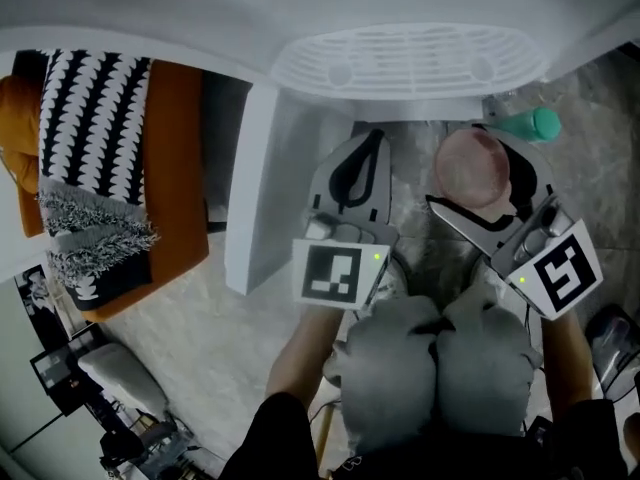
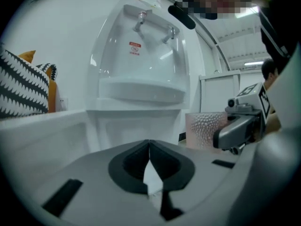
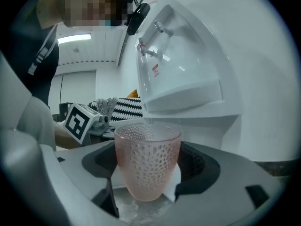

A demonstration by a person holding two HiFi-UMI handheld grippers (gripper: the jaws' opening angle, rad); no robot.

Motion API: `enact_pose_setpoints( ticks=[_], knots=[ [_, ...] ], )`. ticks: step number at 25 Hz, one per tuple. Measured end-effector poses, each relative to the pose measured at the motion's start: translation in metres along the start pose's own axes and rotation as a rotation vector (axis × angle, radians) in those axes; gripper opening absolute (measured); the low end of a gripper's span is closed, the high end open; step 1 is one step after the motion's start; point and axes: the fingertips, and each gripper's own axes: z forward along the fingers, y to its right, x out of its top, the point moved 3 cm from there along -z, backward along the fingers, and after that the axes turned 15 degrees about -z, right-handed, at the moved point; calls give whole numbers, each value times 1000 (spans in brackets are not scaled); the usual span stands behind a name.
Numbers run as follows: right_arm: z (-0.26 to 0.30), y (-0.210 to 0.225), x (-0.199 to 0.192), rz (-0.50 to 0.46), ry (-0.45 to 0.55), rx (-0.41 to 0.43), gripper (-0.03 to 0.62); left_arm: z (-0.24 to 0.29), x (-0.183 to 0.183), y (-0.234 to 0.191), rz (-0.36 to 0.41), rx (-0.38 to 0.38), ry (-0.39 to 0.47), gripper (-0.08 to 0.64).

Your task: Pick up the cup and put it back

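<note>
Right gripper (image 1: 478,200) jaws grasp a pink dimpled cup (image 3: 147,161) before a white water dispenser (image 2: 141,65); left gripper (image 2: 149,149) jaws are clenched, empty.

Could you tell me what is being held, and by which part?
The right gripper holds the cup by its sides; the left gripper holds nothing.

A white moulded dispenser with two taps (image 2: 141,65) stands straight ahead of the left gripper (image 2: 149,145). To that gripper's left, a black-and-white patterned throw (image 1: 95,138) drapes an orange seat (image 1: 175,168). Pale marbled floor (image 1: 190,318) lies below.
</note>
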Motion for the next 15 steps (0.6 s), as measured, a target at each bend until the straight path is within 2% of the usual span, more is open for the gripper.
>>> enact_pose_setpoints(
  ticks=[6, 15],
  knots=[
    [39, -11, -41, -36, 22, -9, 385, 12, -40, -33, 32, 1, 37, 14],
    [53, -2, -77, -68, 39, -41, 385, 30, -78, -39, -5, -3, 71, 14]
  ],
)
